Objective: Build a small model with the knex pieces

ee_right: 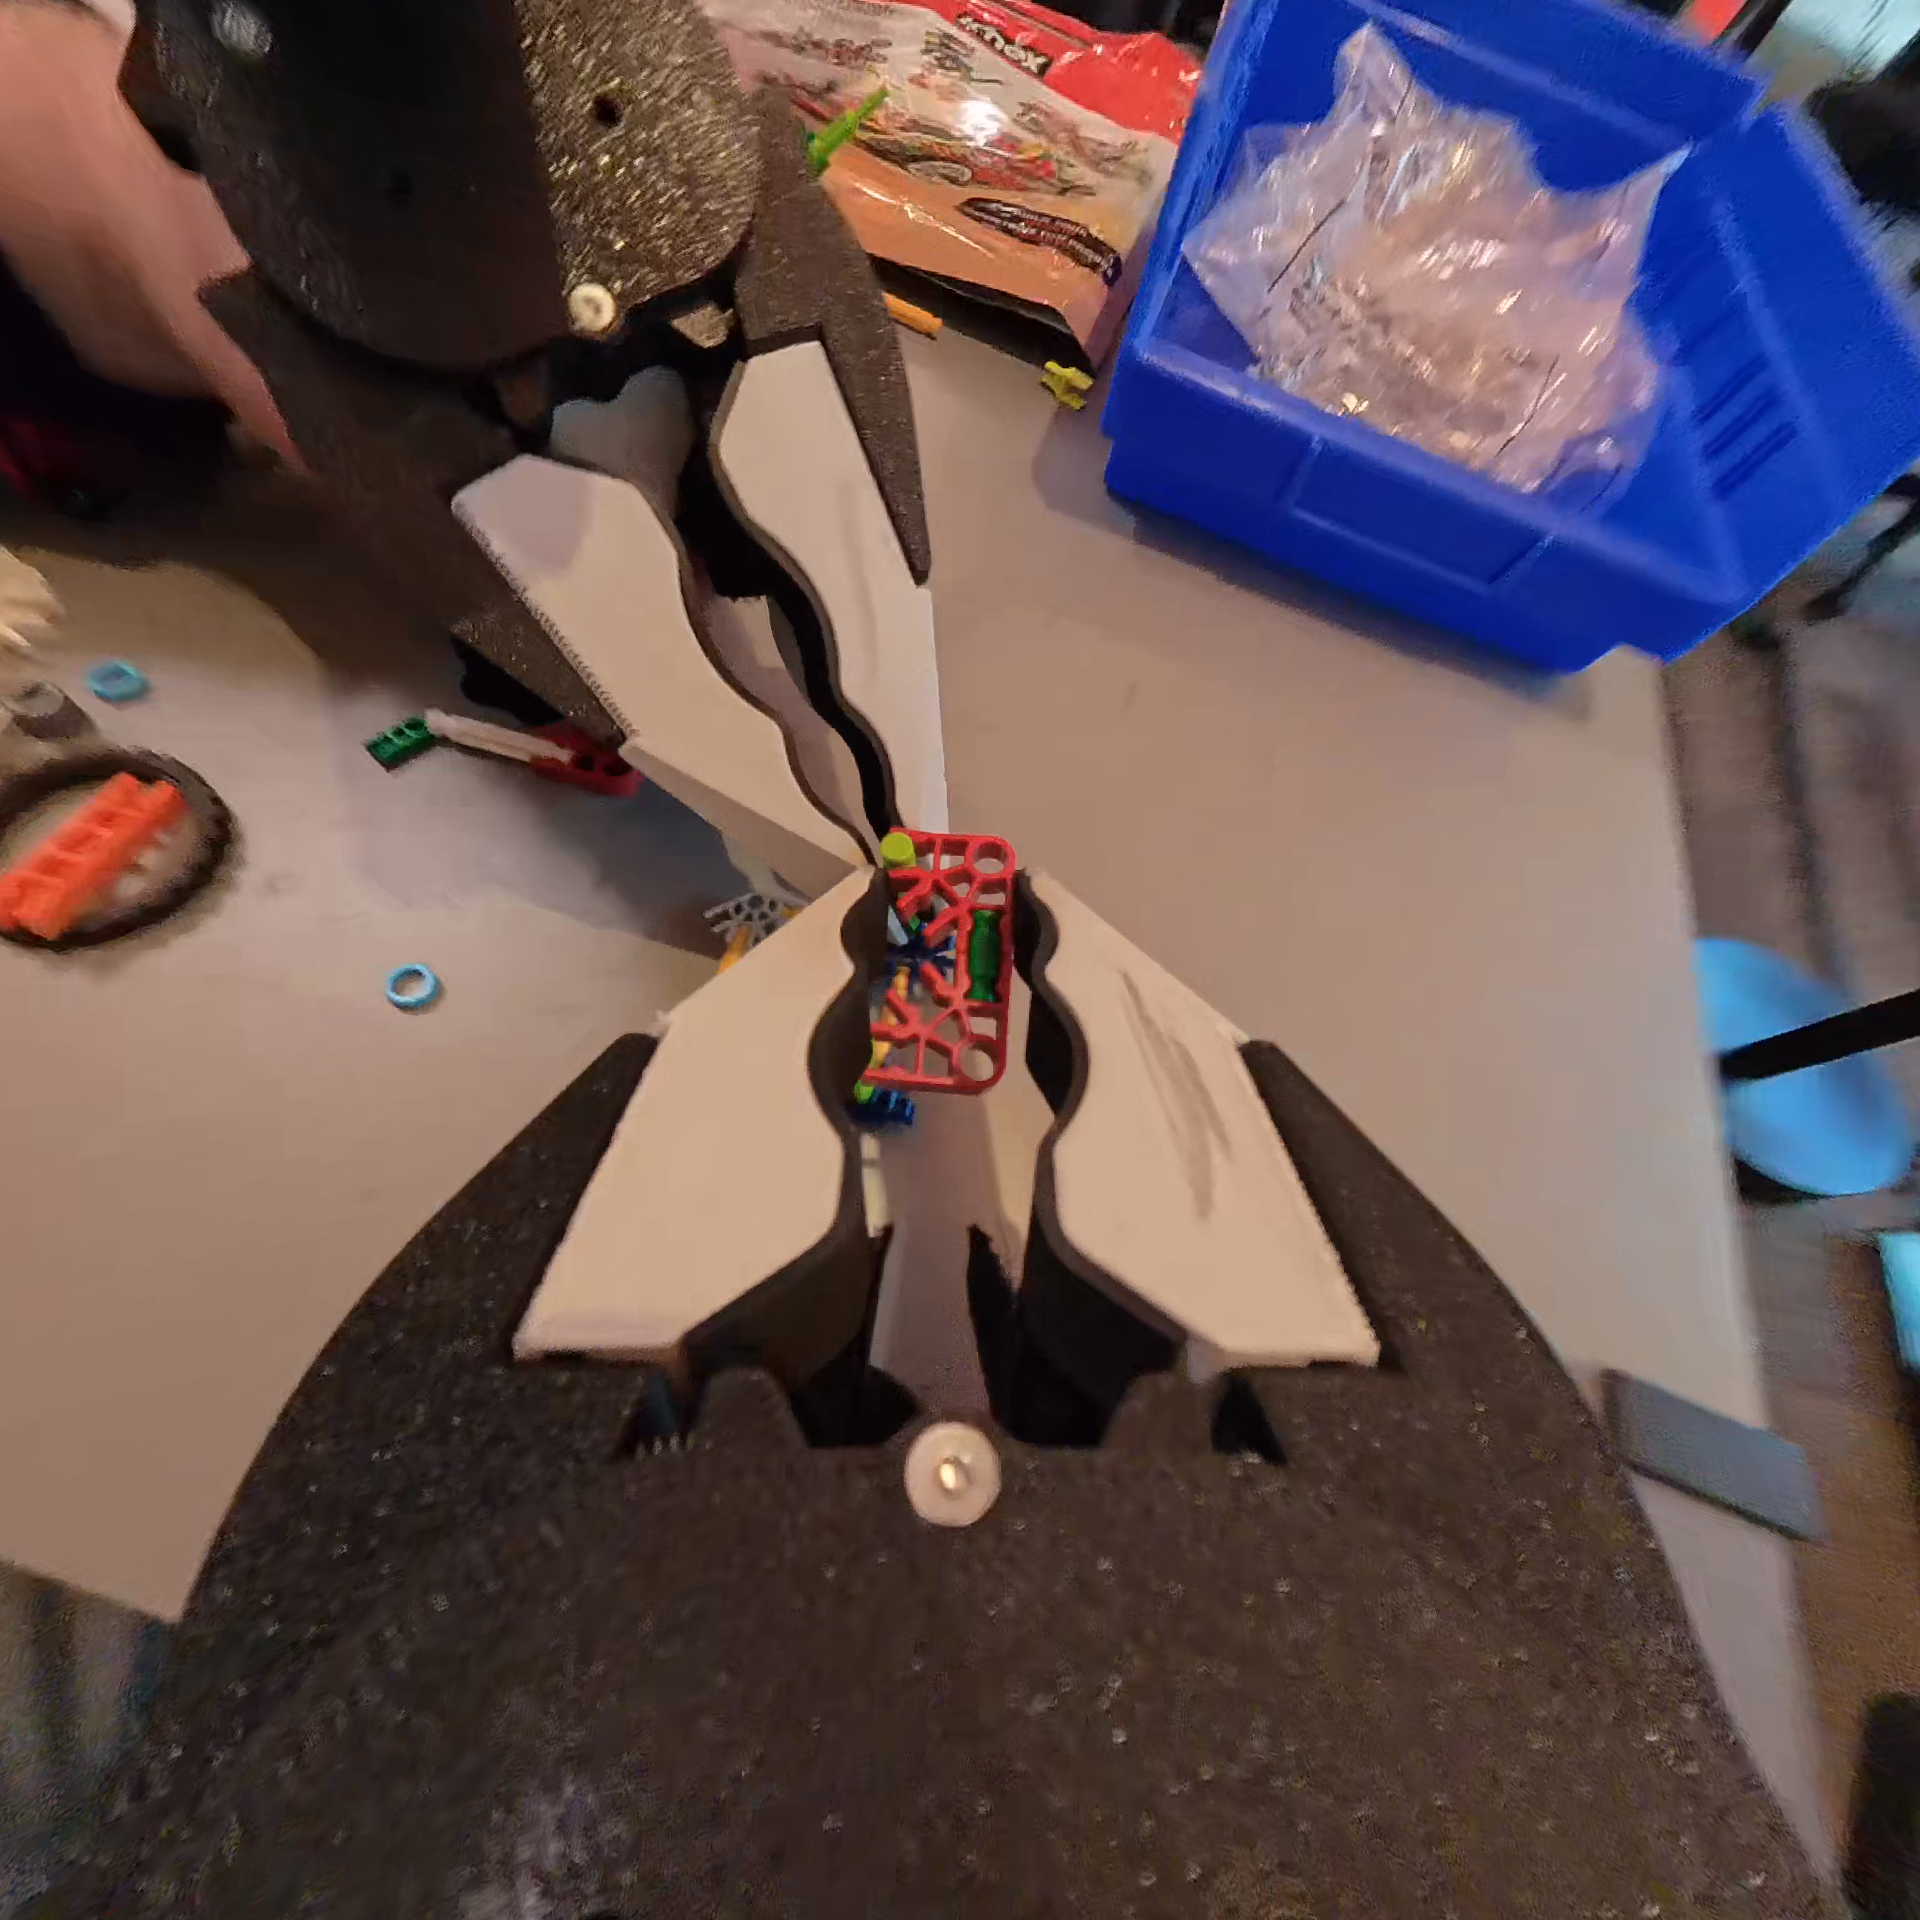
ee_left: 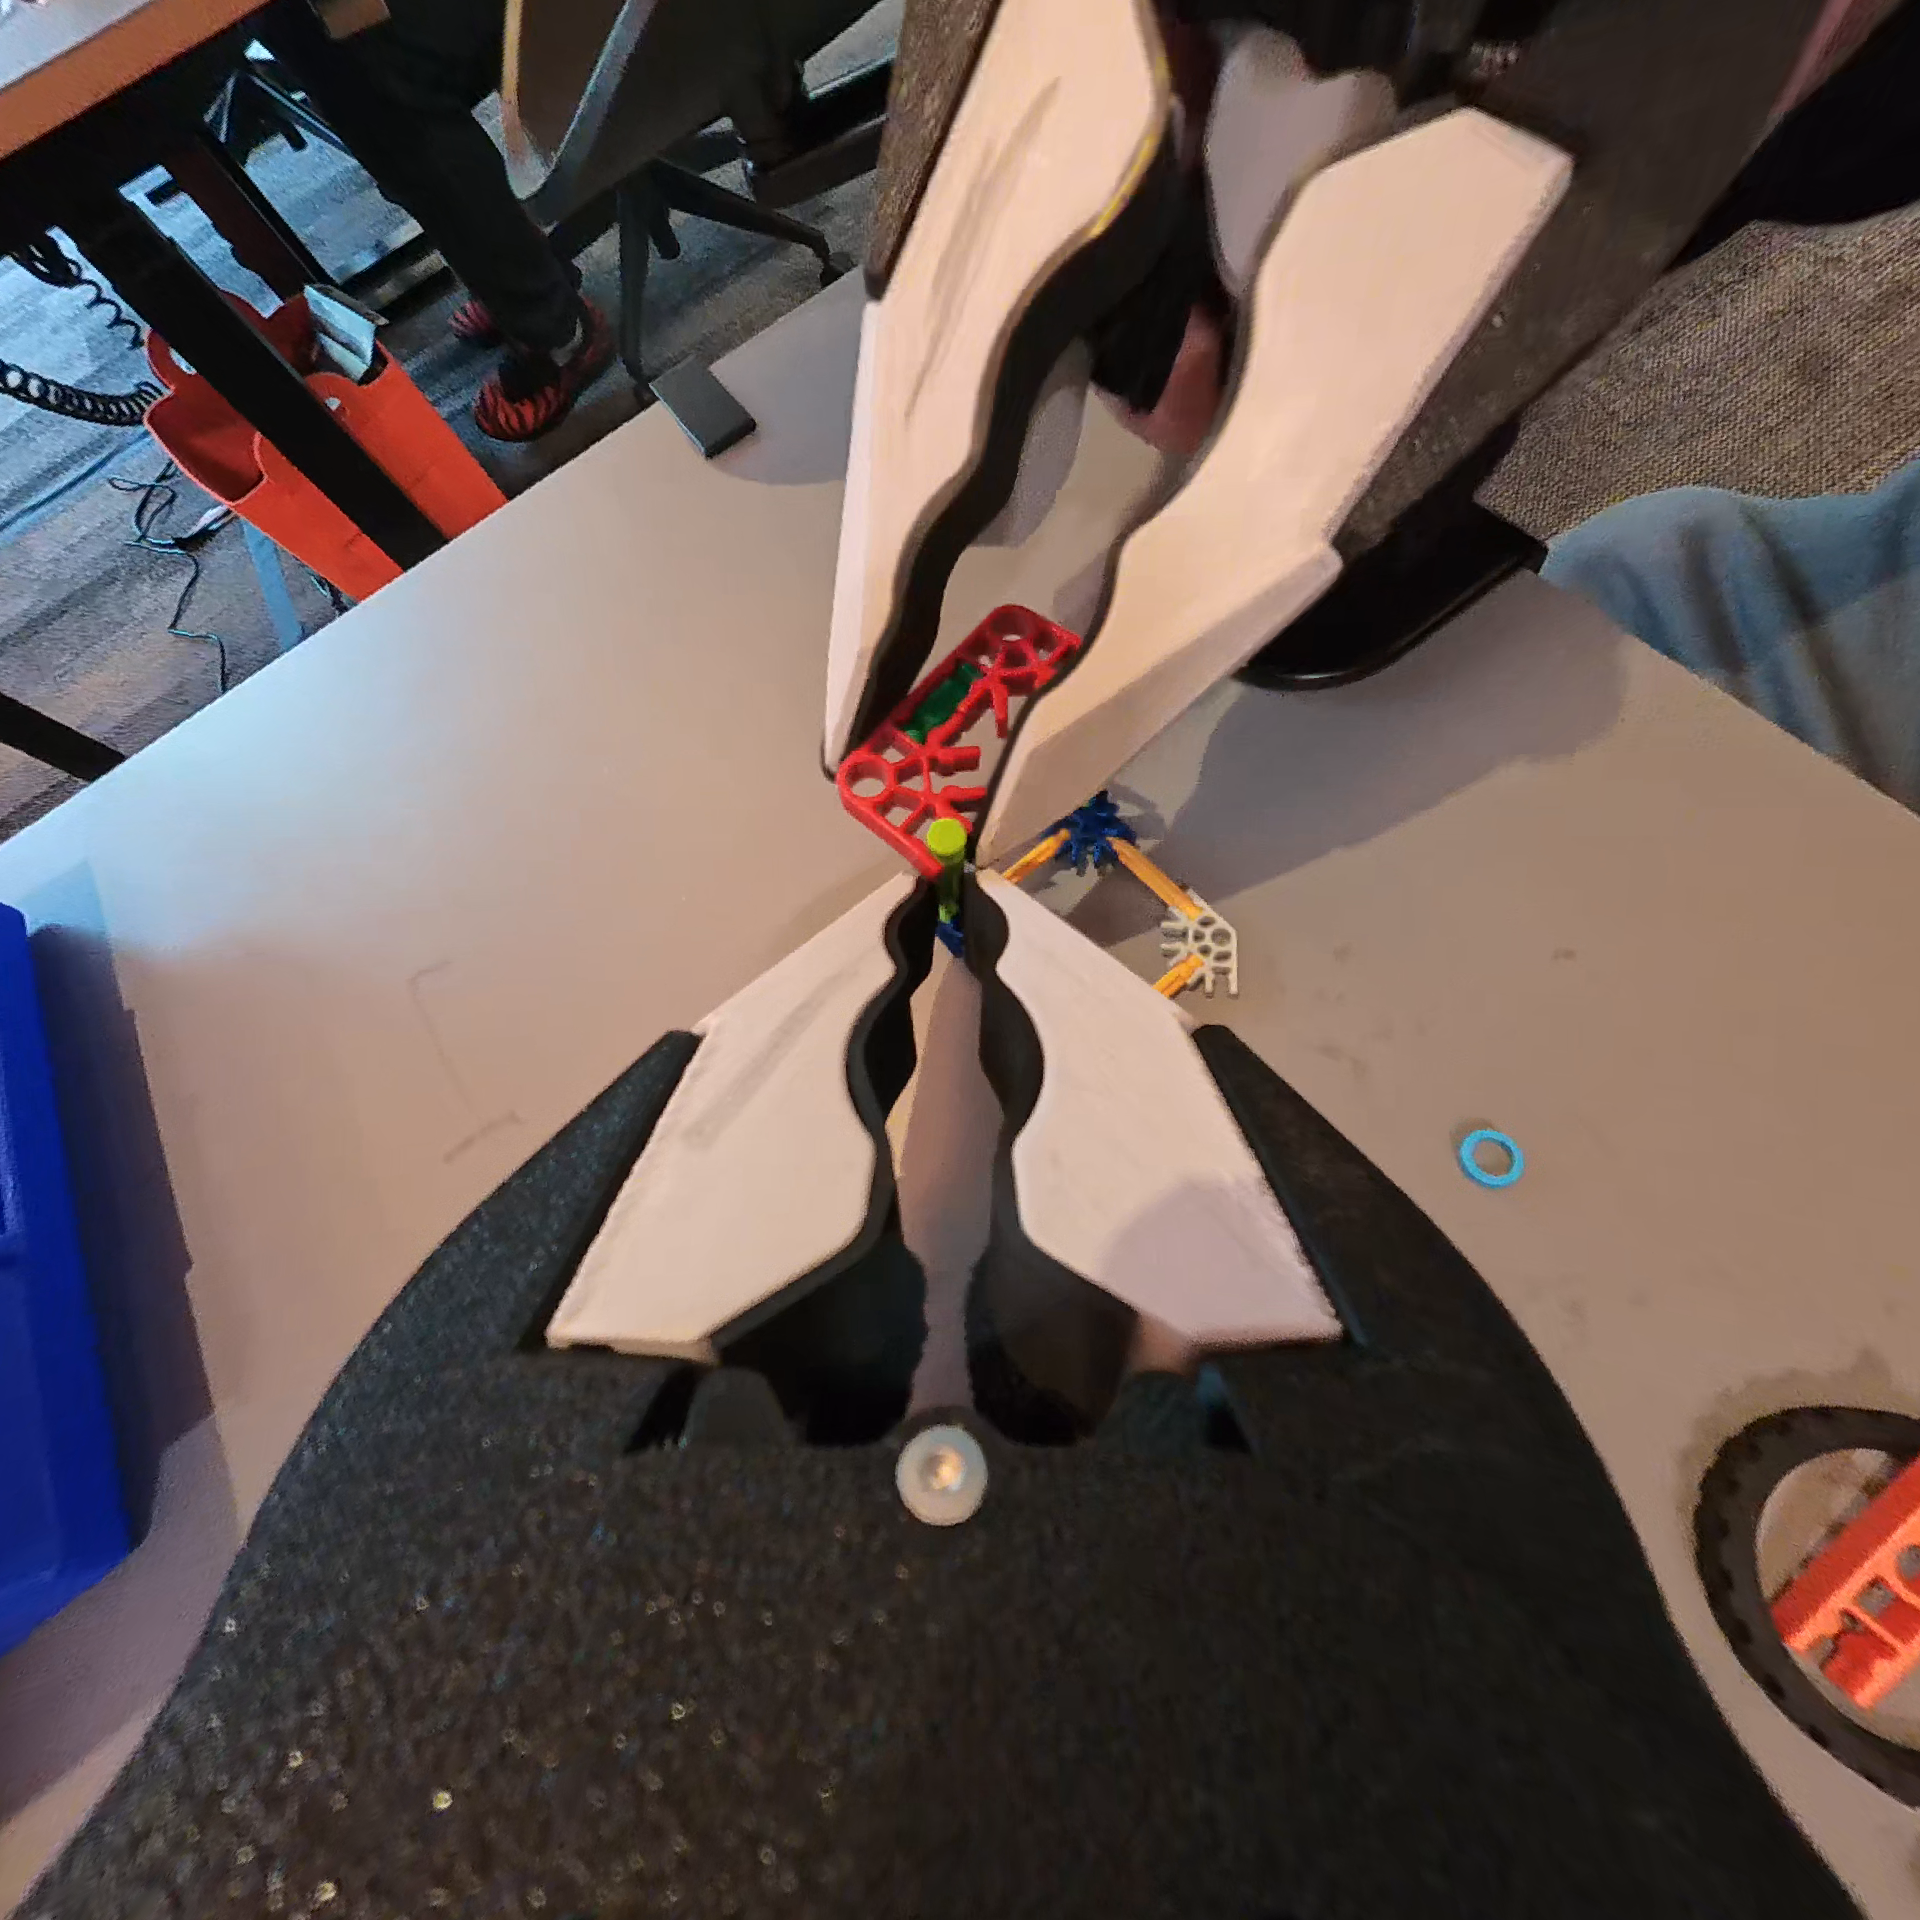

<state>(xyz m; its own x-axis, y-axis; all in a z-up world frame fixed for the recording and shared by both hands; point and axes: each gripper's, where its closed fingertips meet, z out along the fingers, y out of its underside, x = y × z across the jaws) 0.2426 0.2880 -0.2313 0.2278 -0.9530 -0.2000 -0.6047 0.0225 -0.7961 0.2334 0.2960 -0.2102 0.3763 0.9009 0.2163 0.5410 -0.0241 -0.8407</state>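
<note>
**Both grippers meet at the red lattice panel**

I take the red lattice panel [ee_right: 951,961] as my landmark. My right gripper [ee_right: 951,883] has it pinched between its white fingers [ee_right: 1143,1122], jaws narrowed onto its two long edges, so the panel stands on edge above the grey table [ee_right: 1299,831]. A short dark-green rod [ee_right: 985,954] is clipped into the panel's middle. Behind the panel, seen through its openings, are a blue snowflake connector [ee_right: 920,951] and yellow rods belonging to a small assembly on the table.

My left gripper [ee_left: 948,883] comes in tip to tip against the right one. Its jaws are nearly together, nipping a lime-green rod [ee_left: 947,862] that sits at one corner of the panel; the rod's round end shows just above the fingertips. In the left wrist view, the assembly spreads to the right of the panel: a blue connector [ee_left: 1091,831], orange-yellow rods [ee_left: 1153,883] and a grey connector [ee_left: 1205,945].

Well away from the panel, a light-blue ring [ee_right: 410,985] lies on the table. Farther out sits a black tyre [ee_right: 114,847] with an orange block [ee_right: 88,868] inside it. Between tyre and panel lies a loose piece, green and red ends on a white rod [ee_right: 499,740]. On the panel's other side, a blue bin [ee_right: 1455,499] holds a clear plastic bag [ee_right: 1434,281], with a printed packet [ee_right: 987,156] beside the bin.
</note>
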